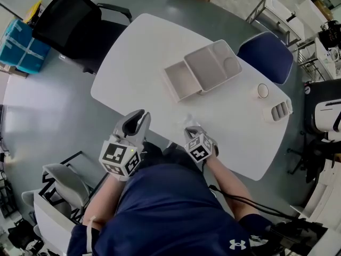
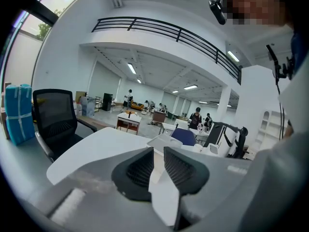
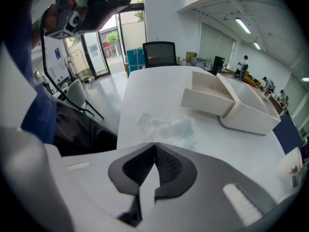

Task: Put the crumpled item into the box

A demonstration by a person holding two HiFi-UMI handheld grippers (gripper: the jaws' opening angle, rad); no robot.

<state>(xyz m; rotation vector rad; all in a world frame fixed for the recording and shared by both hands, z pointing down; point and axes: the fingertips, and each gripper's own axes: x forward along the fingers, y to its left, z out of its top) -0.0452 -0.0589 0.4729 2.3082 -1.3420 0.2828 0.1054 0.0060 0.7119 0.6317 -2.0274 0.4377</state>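
Observation:
A crumpled piece of clear plastic [image 3: 169, 126] lies on the white table [image 1: 138, 63] near its front edge, and shows faintly in the head view [image 1: 188, 121]. My right gripper [image 3: 154, 144] points steeply down at it, and its jaws are shut on the plastic's near edge. The open beige box [image 1: 213, 63] with its lid [image 1: 181, 81] folded out beside it stands farther back, in the right gripper view at right [image 3: 251, 111]. My left gripper [image 1: 136, 122] hovers over the front left edge of the table. Its jaws stand a narrow gap apart with nothing between them [image 2: 157, 164].
A paper cup [image 1: 262, 90] and a small grey ribbed holder [image 1: 279, 111] sit at the table's right end. A black office chair [image 1: 69, 20] stands at the far left and a blue chair [image 1: 266, 55] behind the box. Blue boxes [image 1: 21, 47] rest on the floor.

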